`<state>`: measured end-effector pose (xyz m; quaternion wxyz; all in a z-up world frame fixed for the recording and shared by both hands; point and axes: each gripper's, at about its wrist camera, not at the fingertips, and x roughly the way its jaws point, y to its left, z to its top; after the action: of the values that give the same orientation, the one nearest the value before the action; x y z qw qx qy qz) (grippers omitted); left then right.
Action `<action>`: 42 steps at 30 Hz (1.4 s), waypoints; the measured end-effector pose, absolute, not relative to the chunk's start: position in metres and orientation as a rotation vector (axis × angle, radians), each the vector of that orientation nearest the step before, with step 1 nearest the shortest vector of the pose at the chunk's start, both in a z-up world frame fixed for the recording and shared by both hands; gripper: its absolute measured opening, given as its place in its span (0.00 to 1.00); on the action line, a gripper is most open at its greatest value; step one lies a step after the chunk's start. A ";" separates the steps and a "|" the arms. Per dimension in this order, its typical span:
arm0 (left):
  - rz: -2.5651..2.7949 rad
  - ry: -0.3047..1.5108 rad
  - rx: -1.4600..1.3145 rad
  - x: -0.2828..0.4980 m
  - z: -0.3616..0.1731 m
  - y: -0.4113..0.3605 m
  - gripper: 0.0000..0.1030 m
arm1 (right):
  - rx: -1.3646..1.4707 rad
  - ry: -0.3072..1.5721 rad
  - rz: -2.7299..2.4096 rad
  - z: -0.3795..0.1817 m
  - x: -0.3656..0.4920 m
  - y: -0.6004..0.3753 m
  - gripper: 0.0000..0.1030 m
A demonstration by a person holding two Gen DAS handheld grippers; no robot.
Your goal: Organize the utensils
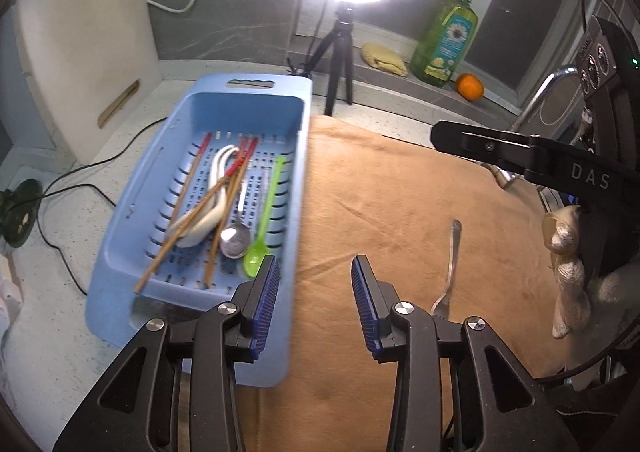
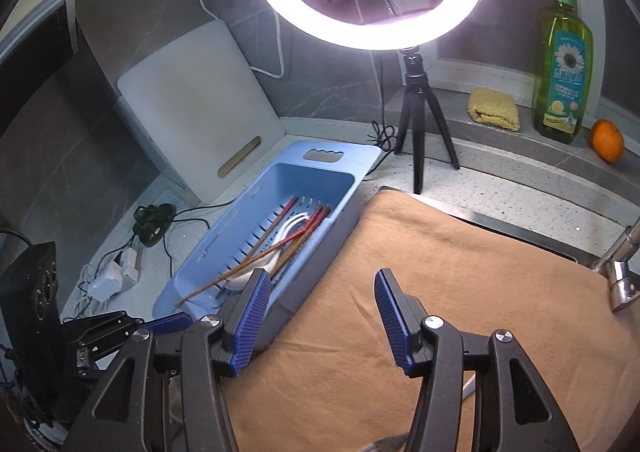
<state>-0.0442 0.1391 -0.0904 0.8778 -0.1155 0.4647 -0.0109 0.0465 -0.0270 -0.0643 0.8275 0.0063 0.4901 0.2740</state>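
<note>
Hovering both tools spread and empty, left tool (image 1: pixel 314 306) and right tool (image 2: pixel 322 316), we are eyeing the last fork (image 1: pixel 450 272) lying flat on the brown cloth (image 1: pixel 400 192), beside the blue basket (image 1: pixel 120 236). Thin, stiff, slippery metal: we are judging mid-handle best.

Surface: speckled pale countertop (image 2: pixel 500 188)
On it, left: blue slotted basket (image 1: pixel 120 236)
Beside the basket: tan cloth (image 1: pixel 400 204), metal fork (image 1: pixel 450 272) on it
Behind: ring-light tripod (image 2: pixel 420 120), white cutting board (image 2: pixel 192 100) leaning on the wall
</note>
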 end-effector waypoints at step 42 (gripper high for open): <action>-0.297 1.151 -0.044 -0.037 -0.177 -0.013 0.20 | 0.457 1.577 0.520 -0.210 0.040 -0.142 0.18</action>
<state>-0.0372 -0.0125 -0.1768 0.8283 -0.0205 0.5421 -0.1399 0.0402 -0.1422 -0.2099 0.6515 0.2011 0.6947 0.2290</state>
